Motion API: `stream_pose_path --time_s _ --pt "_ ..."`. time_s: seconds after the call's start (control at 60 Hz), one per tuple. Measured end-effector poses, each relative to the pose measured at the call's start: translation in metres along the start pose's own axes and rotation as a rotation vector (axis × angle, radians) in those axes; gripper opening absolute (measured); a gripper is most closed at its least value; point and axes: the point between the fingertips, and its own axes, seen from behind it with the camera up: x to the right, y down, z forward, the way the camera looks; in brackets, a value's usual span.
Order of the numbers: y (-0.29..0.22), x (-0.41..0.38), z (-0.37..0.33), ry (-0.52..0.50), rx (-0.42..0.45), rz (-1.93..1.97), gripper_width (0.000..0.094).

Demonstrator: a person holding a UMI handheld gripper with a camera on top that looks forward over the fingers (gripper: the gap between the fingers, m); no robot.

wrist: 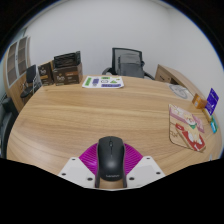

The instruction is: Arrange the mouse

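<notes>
- Holding the mouse between the fingers, both magenta pads pressing its sides, so the fingers are clamped on it
- The mouse sits low over the near edge of the bench; whether it touches the wood or is lifted clear I cannot tell
- Ahead, most of the bench lies bare; a printed mat lies off to the right and some papers lie at the far edge, both well apart from the mouse
- A chair stands beyond the bench, with shelves further left
- Judging progress: the grasp looks done, the placing is not yet done
- What is left, as I read it, is carrying the mouse to its spot, possibly the mat, setting it down straight and letting go
</notes>
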Motion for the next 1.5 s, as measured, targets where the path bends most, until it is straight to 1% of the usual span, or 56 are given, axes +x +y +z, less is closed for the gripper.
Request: stream_pose_path --time_s 0.15,0.233,0.3,0.4,0.467,0.567,0.683,0.733,0.85,0.933,1.0,1.167,1.2,1.233,1.317,1.367,1.383,1.4,1.433,1.467,1.5 --pt "-0.006 0.003 -0.007 -0.003 -0.011 0.024 0.0306" --pt "-0.041 0.021 -0.029 -0.002 0.037 0.045 0.0307" --pt "-0.083 0.046 -0.048 0.006 0.093 0.082 0.0307" --pt "-0.149 0.11 -0.07 0.071 0.178 0.132 0.0308" --pt "-0.184 0.159 -0.079 0.111 0.224 0.173 0.0307" --pt "-0.208 0.24 -0.08 0.218 0.261 0.195 0.0305" --pt "-0.193 0.315 -0.062 0.297 0.238 0.226 0.0305" --pt "-0.174 0.336 -0.048 0.318 0.213 0.233 0.0305" --pt "-0.126 0.366 -0.012 0.334 0.141 0.248 0.0304" --pt "-0.093 0.37 0.011 0.339 0.105 0.255 0.0304" --pt "-0.068 0.364 0.027 0.311 0.064 0.283 0.0305" --pt "-0.027 0.352 0.05 0.293 -0.001 0.26 0.0305" --pt "-0.022 0.35 0.05 0.287 -0.01 0.26 0.0308" --pt "-0.025 0.352 0.05 0.295 0.012 0.246 0.0314" --pt "-0.025 0.349 0.051 0.292 0.013 0.223 0.0415" --pt "-0.024 0.346 0.051 0.282 0.0 0.21 0.0496" --pt "-0.025 0.348 0.051 0.284 0.001 0.21 0.0559" --pt "-0.025 0.349 0.049 0.288 -0.001 0.209 0.0652" --pt "-0.03 0.349 0.043 0.29 0.0 0.2 0.0881" --pt "-0.038 0.348 0.033 0.287 0.013 0.191 0.0836" --pt "-0.047 0.347 0.02 0.281 0.028 0.184 0.084"
